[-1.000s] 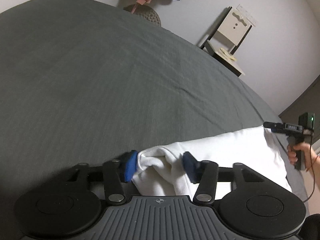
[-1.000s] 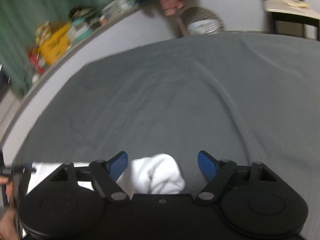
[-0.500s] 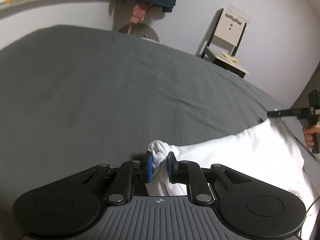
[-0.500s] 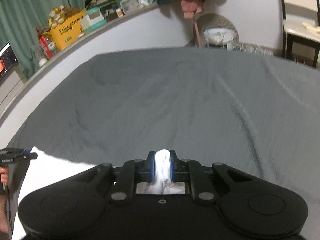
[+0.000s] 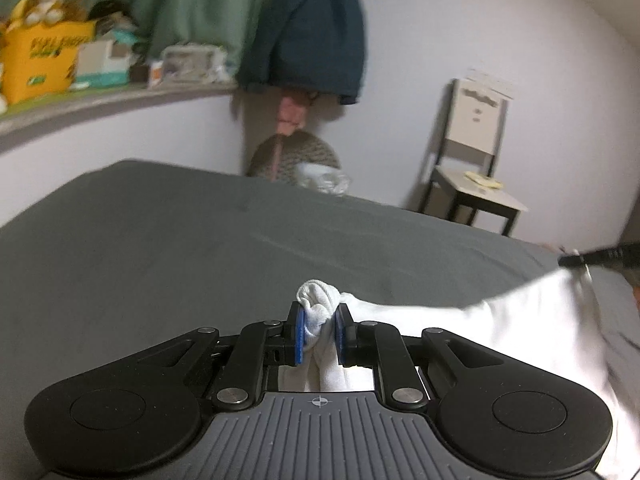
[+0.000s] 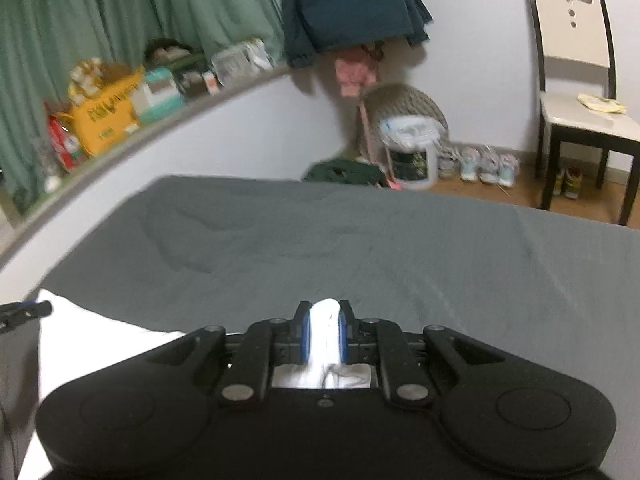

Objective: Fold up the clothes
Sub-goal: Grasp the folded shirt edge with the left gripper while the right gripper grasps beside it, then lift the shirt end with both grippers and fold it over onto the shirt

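Note:
A white garment [image 5: 520,320] hangs stretched between my two grippers above a grey bed [image 5: 160,248]. My left gripper [image 5: 319,330] is shut on a bunched white corner of it, which pokes out past the blue pads [image 5: 299,334]. From there the cloth runs right toward the other gripper's black tip [image 5: 600,258] at the frame edge. In the right wrist view my right gripper [image 6: 324,334] is shut on another fold of the white garment [image 6: 96,340], which spreads to the lower left. The left gripper's tip [image 6: 24,312] shows at the far left there.
Grey bed sheet [image 6: 400,248] fills the space ahead. Beyond it stand a chair [image 6: 576,92], a wicker basket [image 6: 404,112] with a white tub, shoes on the floor, a hanging dark blue jacket [image 5: 308,28], green curtains and a ledge with boxes [image 5: 40,60].
Both grippers went from open around the white cloth to shut on it, then rose with it. The views tilted up, so the far wall, curtains and chair came into sight.

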A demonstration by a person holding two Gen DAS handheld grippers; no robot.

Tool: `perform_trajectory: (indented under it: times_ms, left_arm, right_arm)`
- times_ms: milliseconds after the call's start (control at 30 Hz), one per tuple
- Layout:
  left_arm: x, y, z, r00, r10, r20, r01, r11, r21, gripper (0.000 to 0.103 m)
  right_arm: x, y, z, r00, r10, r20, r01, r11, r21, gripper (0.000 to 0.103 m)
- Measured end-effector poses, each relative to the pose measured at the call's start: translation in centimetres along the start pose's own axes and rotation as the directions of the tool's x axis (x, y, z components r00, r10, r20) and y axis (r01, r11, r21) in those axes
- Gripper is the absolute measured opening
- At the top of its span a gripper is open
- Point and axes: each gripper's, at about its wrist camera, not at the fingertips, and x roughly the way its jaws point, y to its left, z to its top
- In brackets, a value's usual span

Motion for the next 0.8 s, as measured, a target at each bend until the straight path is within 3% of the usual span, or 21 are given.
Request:
perform_trajectory:
  times_ms: [167,300,433,533,600,667,700,767,800]
  left_arm:
    - [-6.3,0.4,-0.4,0.990,-0.138,0.028,0.135,0.986,0.099,0.015]
    - [-11.5,0.6,-1.6,0.985,-0.170,-0.044,0.175,0.969,0.173,0.015]
    - [-15.1,-1.2,-3.5,0.958,-0.178,-0.223,0.239,0.929,0.283,0.015]
    - [-16.8,-3.8,-5.7,0.935,-0.151,-0.322,0.272,0.887,0.373,0.015]
    - [-17.5,-5.6,-7.2,0.921,-0.096,-0.378,0.278,0.841,0.464,0.019]
    - [-18.4,-7.6,-8.4,0.913,-0.027,-0.407,0.277,0.773,0.571,0.048]
    - [-18.9,-8.6,-8.9,0.914,0.013,-0.406,0.271,0.725,0.633,0.056]
    - [-20.5,-10.2,-9.5,0.946,0.045,-0.320,0.221,0.631,0.744,0.088]
    - [-21.2,-10.9,-9.6,0.962,0.040,-0.268,0.196,0.582,0.789,0.090]
  right_arm:
    - [-7.5,1.0,-3.1,0.991,0.097,0.095,-0.091,0.994,-0.064,0.013]
    - [-13.8,2.5,-6.9,0.987,0.130,0.090,-0.121,0.987,-0.105,0.013]
    - [-16.7,4.5,-11.6,0.995,0.095,-0.014,-0.096,0.984,-0.148,0.013]
    - [-16.0,5.8,-15.0,0.992,0.021,-0.128,-0.047,0.977,-0.206,0.013]
    - [-15.3,7.2,-16.4,0.984,-0.058,-0.169,0.008,0.958,-0.285,0.016]
    - [-15.1,9.2,-17.2,0.975,-0.151,-0.160,0.077,0.916,-0.394,0.041]
    - [-15.4,10.2,-17.5,0.974,-0.180,-0.141,0.099,0.888,-0.449,0.047]
    - [-16.1,12.5,-18.1,0.972,-0.218,-0.083,0.136,0.818,-0.559,0.063]
    - [-16.2,13.5,-18.3,0.970,-0.234,-0.059,0.150,0.774,-0.615,0.064]
